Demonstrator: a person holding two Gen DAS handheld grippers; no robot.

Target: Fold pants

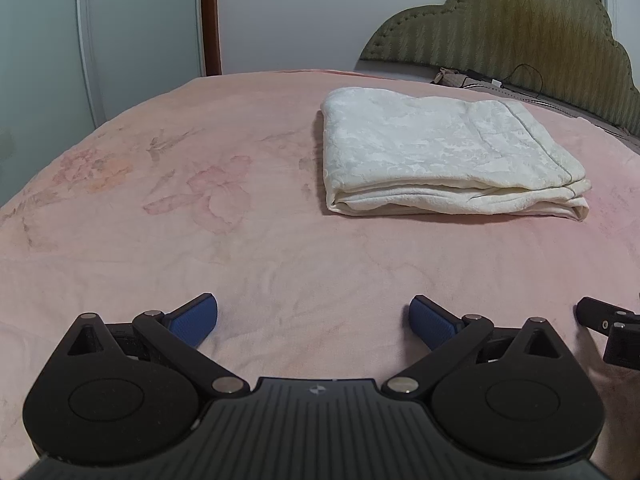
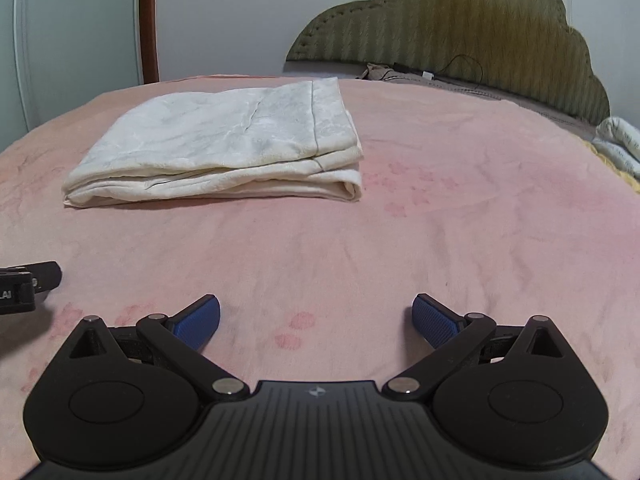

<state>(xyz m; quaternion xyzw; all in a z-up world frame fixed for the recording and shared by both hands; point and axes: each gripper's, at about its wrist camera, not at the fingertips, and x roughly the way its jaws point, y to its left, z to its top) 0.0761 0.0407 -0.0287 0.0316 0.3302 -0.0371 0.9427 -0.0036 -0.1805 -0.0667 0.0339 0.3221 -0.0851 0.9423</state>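
Cream-white pants [image 1: 444, 156] lie folded into a flat rectangular stack on the pink bed cover [image 1: 200, 240], ahead and right of my left gripper [image 1: 313, 322]. In the right wrist view the same stack [image 2: 224, 152] lies ahead and to the left of my right gripper [image 2: 316, 322]. Both grippers are wide open and empty, low over the cover, well short of the pants. The right gripper's edge shows at the left view's right border [image 1: 608, 332]; the left gripper's edge shows at the right view's left border [image 2: 28, 284].
An olive padded headboard [image 1: 520, 40] stands at the back right with a black cable [image 1: 524, 80] along its base. A white wardrobe [image 1: 48, 40] stands at the left. A rolled pale quilt [image 2: 620, 144] lies at the bed's far right edge.
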